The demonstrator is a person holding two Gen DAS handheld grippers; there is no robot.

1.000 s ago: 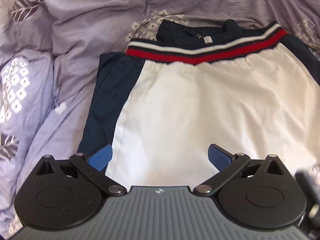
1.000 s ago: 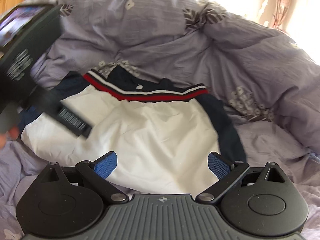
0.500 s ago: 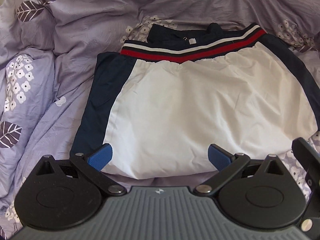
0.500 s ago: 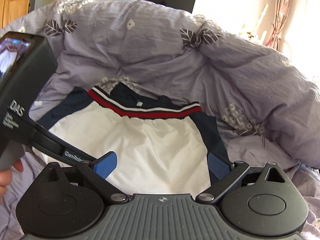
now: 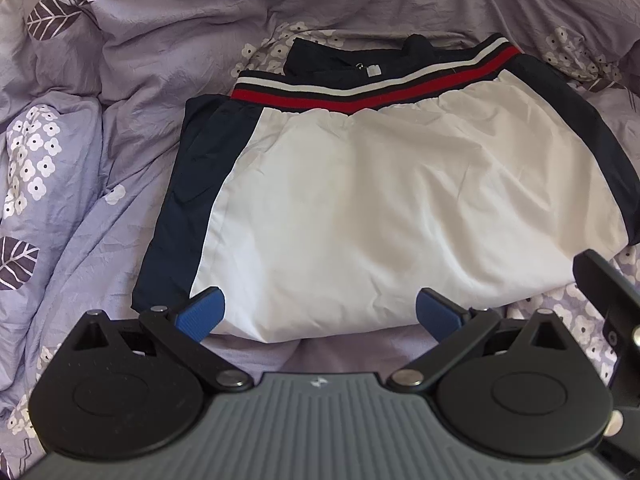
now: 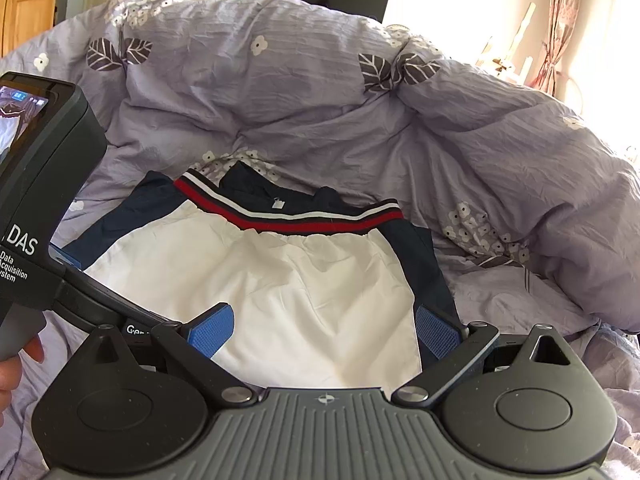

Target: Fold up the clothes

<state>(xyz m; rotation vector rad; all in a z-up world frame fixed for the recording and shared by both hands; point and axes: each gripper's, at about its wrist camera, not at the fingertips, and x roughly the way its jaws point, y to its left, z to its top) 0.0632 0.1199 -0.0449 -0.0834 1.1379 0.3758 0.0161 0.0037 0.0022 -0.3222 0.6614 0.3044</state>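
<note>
One purple flowered quilt fills both my views, and the folded white and navy garment with its red striped waistband lies on it at centre frame. My left gripper hangs over its near hem, fingers wide apart and empty. My right gripper gapes just the same, over the garment's lower right part.

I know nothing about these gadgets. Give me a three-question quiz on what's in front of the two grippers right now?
1. True or false: the left gripper is clamped shut on the garment.
2. What colour is the widest stripe on the waistband: A green, B red, C yellow?
3. What does the garment lie on?

Key: 1 false, both the left gripper and the right gripper are open, holding nothing. 2 B. 3 a lilac floral duvet.
</note>
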